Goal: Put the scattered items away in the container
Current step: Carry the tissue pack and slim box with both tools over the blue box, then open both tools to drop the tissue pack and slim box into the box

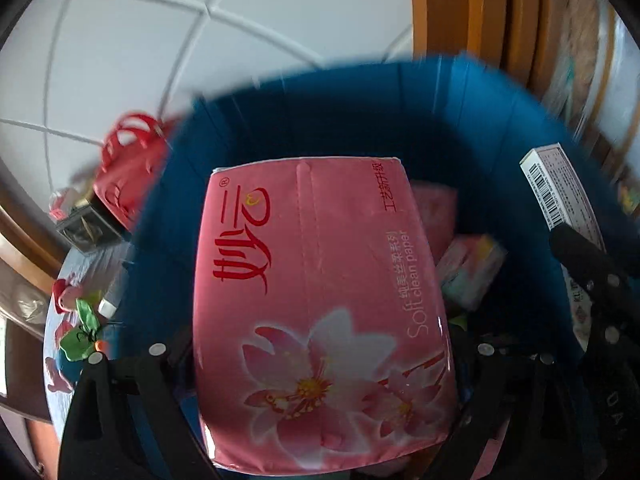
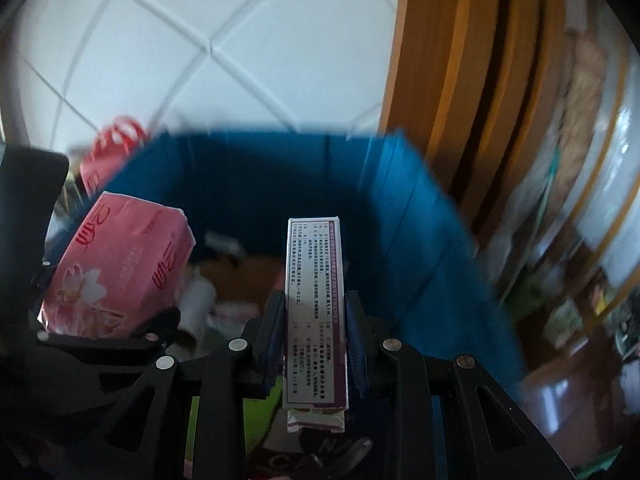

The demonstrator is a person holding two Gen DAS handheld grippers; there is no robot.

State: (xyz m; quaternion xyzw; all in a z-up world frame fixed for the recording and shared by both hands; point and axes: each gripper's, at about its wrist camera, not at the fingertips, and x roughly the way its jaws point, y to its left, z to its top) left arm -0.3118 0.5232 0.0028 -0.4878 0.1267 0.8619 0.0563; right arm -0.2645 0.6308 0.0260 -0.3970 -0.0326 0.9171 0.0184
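The left claw (image 1: 320, 360) grips a pink tissue pack (image 1: 320, 300) over the blue bin (image 1: 400, 92); the right claw (image 2: 314, 340) clamps 1 slim box (image 2: 314, 300).

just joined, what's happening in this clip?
A person with a gripper in each hand is loading a blue container. The left gripper holds a pink tissue pack over the opening, and the right gripper is shut on a slim white box beside it. Neither is released yet. A few small items already lie inside, while a red bag sits outside on the table.
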